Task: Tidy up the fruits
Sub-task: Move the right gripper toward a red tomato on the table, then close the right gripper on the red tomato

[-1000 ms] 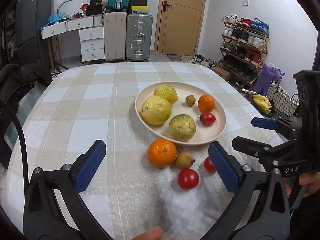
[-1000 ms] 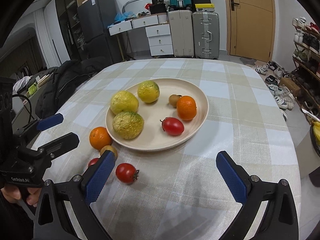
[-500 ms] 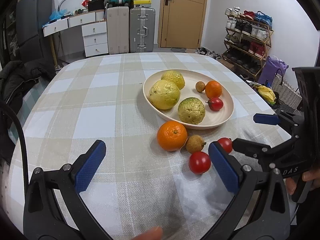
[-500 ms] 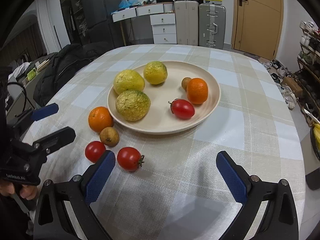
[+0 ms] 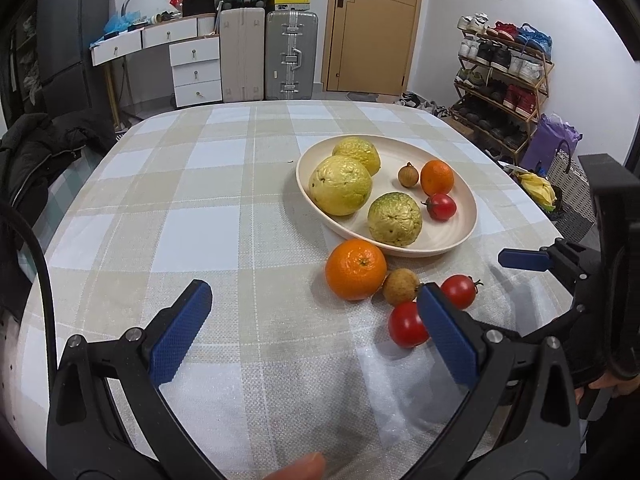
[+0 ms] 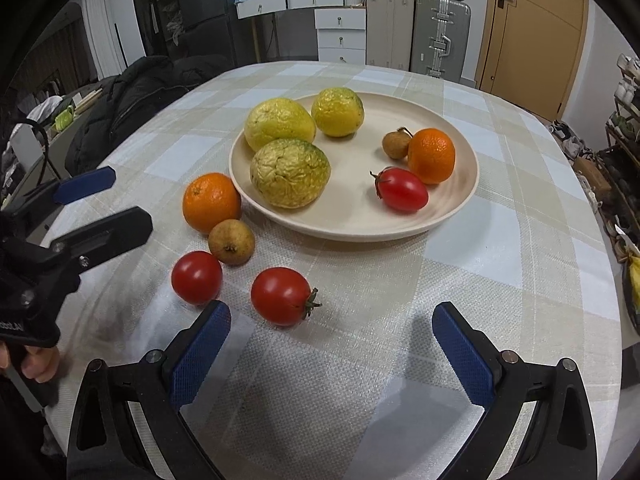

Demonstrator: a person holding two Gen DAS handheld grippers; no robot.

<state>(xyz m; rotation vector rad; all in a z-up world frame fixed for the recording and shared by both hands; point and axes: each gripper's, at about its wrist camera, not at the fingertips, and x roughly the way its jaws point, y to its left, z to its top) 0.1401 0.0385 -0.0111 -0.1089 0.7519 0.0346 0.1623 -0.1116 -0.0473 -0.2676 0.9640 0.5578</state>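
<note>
Fruits (image 6: pixel 284 295) carry no labels (left tool (image 6: pixel 104 204) reads "GelbotLAI", partly legible).

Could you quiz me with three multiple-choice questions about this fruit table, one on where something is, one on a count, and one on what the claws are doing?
1. Where does the loose orange lie?
A. On the plate
B. On the tablecloth beside the plate
C. On the floor

2. How many tomatoes lie off the plate?
A. One
B. Two
C. Four

3. What state is the right claw in?
A. Open, holding nothing
B. Shut on a tomato
C. Shut on an orange

Answers:
1 B: it sits on the checked tablecloth by the rim.
2 B: two red tomatoes rest on the cloth.
3 A: its fingers stand wide apart.
</note>
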